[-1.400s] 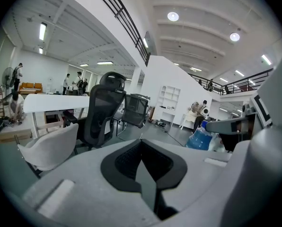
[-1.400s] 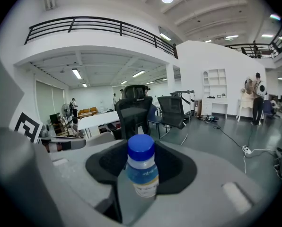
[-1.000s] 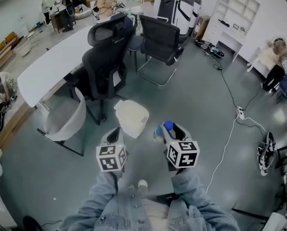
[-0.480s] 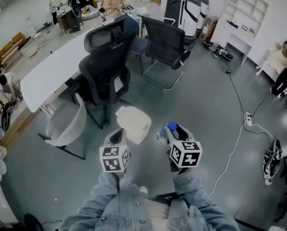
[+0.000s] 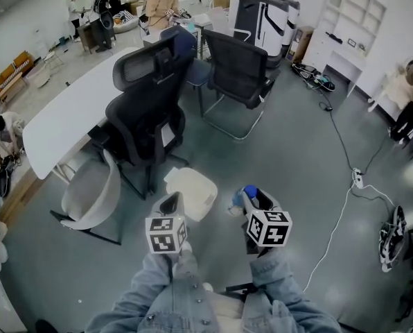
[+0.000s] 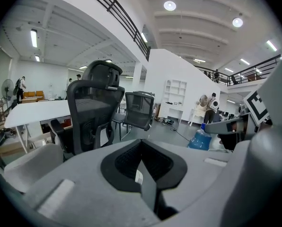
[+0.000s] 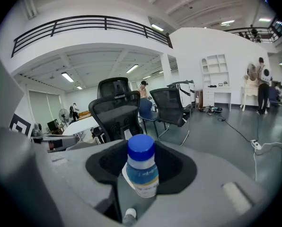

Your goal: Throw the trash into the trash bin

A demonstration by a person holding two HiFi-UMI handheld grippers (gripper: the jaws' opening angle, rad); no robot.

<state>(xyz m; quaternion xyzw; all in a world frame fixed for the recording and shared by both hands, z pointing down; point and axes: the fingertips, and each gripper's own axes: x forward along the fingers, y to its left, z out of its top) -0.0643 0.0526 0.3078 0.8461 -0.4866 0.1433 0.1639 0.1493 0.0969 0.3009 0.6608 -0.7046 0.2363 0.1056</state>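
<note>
Right gripper [image 5: 251, 200]: pinching 1 blue-capped bottle [image 7: 142, 171]. Left gripper [image 6: 143, 174]: jaws pressed together. Trash bin [image 5: 205, 186] just ahead; drop pending.

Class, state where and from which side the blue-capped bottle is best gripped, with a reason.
Grip the bottle around its straight labelled body, below the cap, probably coming from the base end: the right gripper holds it so, cap pointing away.
</note>
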